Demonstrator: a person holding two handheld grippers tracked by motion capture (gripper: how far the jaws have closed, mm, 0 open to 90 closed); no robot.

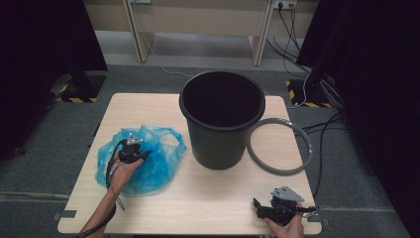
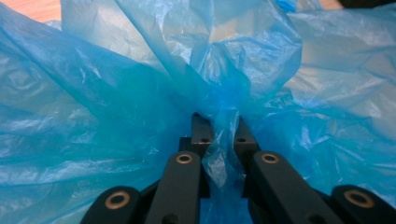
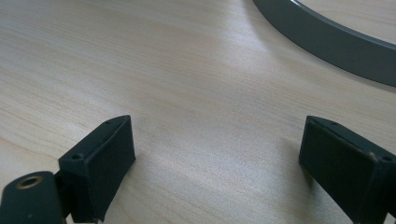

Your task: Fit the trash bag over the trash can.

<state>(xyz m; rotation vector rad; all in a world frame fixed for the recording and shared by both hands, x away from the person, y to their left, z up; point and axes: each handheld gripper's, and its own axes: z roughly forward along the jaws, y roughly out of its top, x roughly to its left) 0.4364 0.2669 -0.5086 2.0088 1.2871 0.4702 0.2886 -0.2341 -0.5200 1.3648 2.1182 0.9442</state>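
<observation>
A crumpled blue plastic bag (image 1: 156, 163) lies on the left half of the wooden table (image 1: 213, 191). My left gripper (image 1: 132, 148) rests on top of it, shut on a pinched fold of the blue plastic bag (image 2: 224, 126); the film bunches up between the two black jaws. A black bin (image 1: 221, 116) stands upright and open at the table's middle back. Beside it to the right lies a grey ring (image 1: 280, 146), flat on the wood. My right gripper (image 1: 258, 206) sits low at the front right corner, open, its fingers (image 3: 105, 165) wide apart over bare wood, with the grey ring (image 3: 327, 42) farther ahead.
Dark curtains hang at both sides. Cables (image 1: 322, 114) trail over the grey floor to the right of the table. Table legs of another desk (image 1: 136, 34) stand at the back. Bare wood lies between the two grippers along the front edge.
</observation>
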